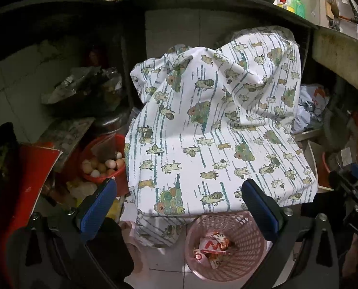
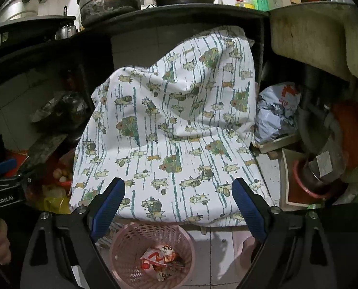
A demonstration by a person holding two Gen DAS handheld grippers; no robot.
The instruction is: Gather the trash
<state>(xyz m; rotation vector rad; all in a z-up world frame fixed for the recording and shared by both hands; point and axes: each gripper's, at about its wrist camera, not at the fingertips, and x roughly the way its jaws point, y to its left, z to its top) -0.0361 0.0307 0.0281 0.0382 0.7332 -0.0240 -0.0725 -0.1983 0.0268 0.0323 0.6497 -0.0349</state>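
Left gripper (image 1: 179,193): jaws apart, nothing between them.
Right gripper (image 2: 179,192): jaws wide apart, empty.
Pink basket (image 2: 121,248): on the tiled floor below both grippers, holding crumpled wrappers (image 2: 159,259).
Patterned cloth (image 2: 169,130): draped behind the basket, under the dark counter (image 2: 179,12).

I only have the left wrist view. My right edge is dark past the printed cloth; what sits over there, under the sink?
Observer: A crumpled white plastic bag with red print lies on a ledge beside the printed cloth.
Operator: Anything nearer the floor on that side?
Observer: A dark pot with a red rim, tilted, lies below the sink.
Operator: Is the right gripper holding something?
Observer: No. The right gripper stands open and empty above the pink mesh basket, which holds a red and white wrapper.
Operator: And up on the counter, far left?
Observer: A battered metal pot stands there.
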